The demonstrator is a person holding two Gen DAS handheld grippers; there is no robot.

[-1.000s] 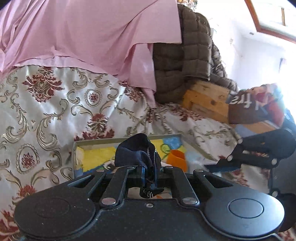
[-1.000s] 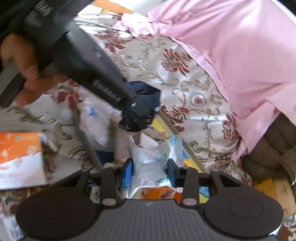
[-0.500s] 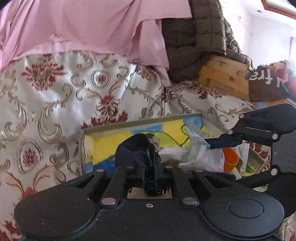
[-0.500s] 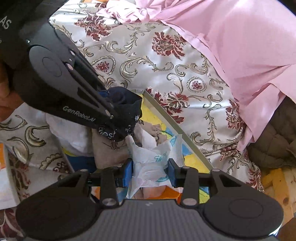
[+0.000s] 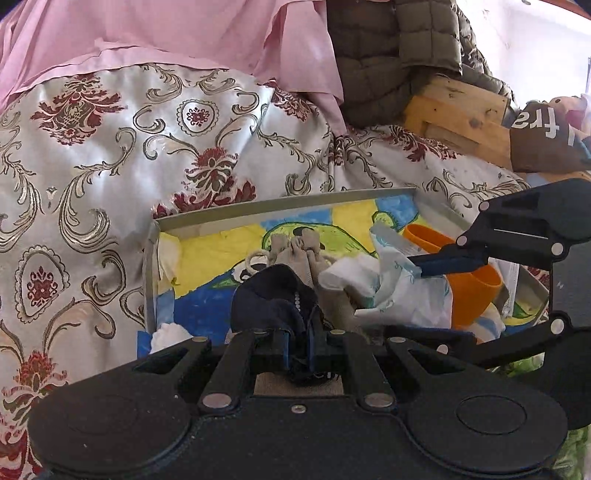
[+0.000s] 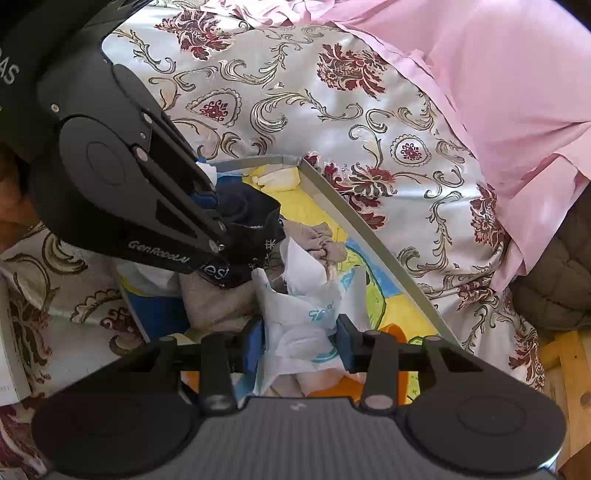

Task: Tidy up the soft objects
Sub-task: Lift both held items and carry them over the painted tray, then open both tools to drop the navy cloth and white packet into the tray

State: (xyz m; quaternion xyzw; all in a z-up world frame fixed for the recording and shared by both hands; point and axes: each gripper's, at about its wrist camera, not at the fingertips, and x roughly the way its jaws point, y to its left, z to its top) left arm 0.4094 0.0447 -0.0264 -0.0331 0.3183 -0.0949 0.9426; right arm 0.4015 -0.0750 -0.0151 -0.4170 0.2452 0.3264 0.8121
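Observation:
A shallow grey-rimmed tray [image 5: 280,206] with a colourful drawing on its floor lies on the floral bedspread. My left gripper [image 5: 299,343] is shut on a dark navy sock [image 5: 273,295] and hangs low over the tray's near side. From the right wrist the sock [image 6: 247,210] sticks out of the left gripper [image 6: 216,218]. My right gripper [image 6: 300,343] holds a crumpled white plastic packet [image 6: 299,317] between its blue pads, which still touch it as the jaws are opening slightly. A beige sock [image 5: 299,251] lies in the tray under both.
An orange cup [image 5: 472,284] sits in the tray's right part. A pink sheet [image 5: 166,29] and a brown quilted jacket [image 5: 391,55] lie behind the tray. A wooden frame [image 5: 461,110] stands at the back right. The floral bedspread [image 5: 110,147] surrounds the tray.
Both grippers have come down and forward over the tray, the left with the navy sock, the right with the white packet. The tray now fills more of both views.

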